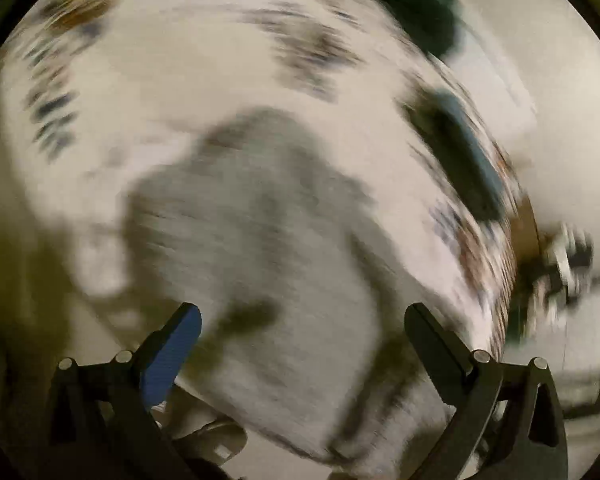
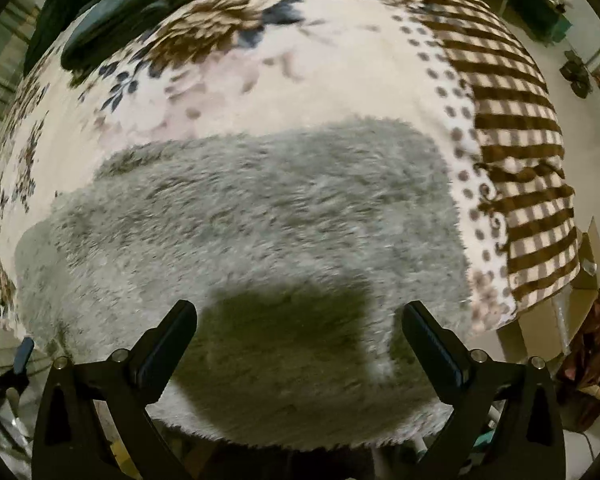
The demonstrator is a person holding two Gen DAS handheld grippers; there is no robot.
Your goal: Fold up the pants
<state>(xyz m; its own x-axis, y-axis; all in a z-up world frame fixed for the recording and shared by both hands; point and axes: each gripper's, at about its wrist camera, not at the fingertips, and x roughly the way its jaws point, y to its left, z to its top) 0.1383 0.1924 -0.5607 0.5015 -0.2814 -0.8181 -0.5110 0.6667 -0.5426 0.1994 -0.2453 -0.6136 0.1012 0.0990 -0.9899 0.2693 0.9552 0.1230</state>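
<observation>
The grey fuzzy pants [image 2: 260,216] lie as a wide folded slab across a flowered blanket [image 2: 228,60], reaching the near edge of the bed. My right gripper [image 2: 300,316] hangs straight above them, jaws spread wide, nothing between the fingers; its shadow falls on the fleece. The left wrist view is badly smeared by motion. There the pants [image 1: 268,232] show as a grey blur in the middle, and my left gripper [image 1: 304,316] stands open above them with an empty gap. Its left finger carries a blue pad [image 1: 172,352].
A brown-and-cream checked border [image 2: 520,132] of the blanket hangs over the right side of the bed. Dark green cloth [image 2: 112,12] is piled at the far left corner. Cardboard boxes [image 2: 584,280] and clutter sit on the floor to the right.
</observation>
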